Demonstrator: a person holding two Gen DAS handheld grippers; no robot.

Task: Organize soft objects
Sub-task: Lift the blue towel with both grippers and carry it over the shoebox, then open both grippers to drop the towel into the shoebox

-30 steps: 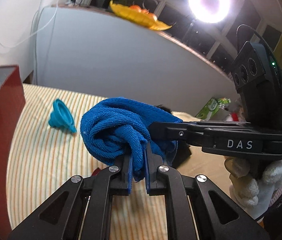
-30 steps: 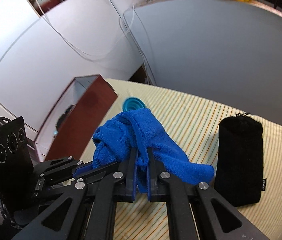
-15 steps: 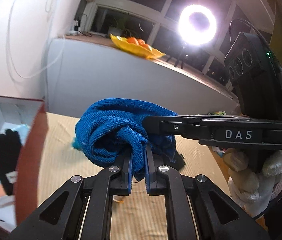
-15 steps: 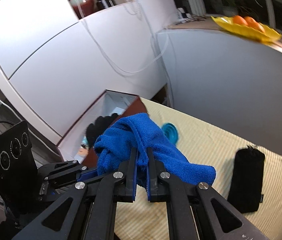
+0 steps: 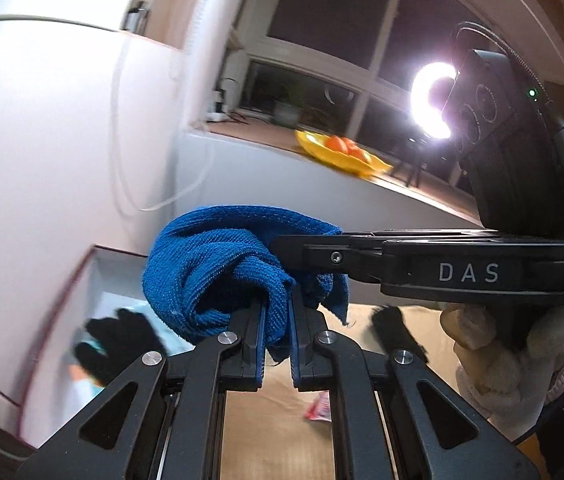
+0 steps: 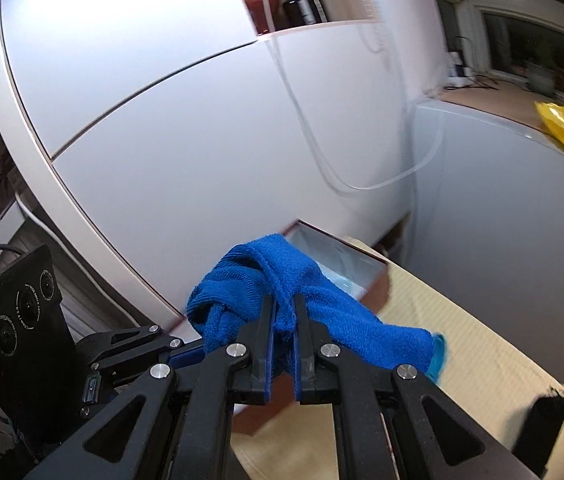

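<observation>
White cabinets behind; both the left gripper and right gripper pinch blue towel. Carry it level over open box, release together.

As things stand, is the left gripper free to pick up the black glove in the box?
Probably not. The left gripper is shut on the blue towel, which the right gripper also clamps. The black glove lies uncovered in the open box, but the towel must be released first.
</observation>
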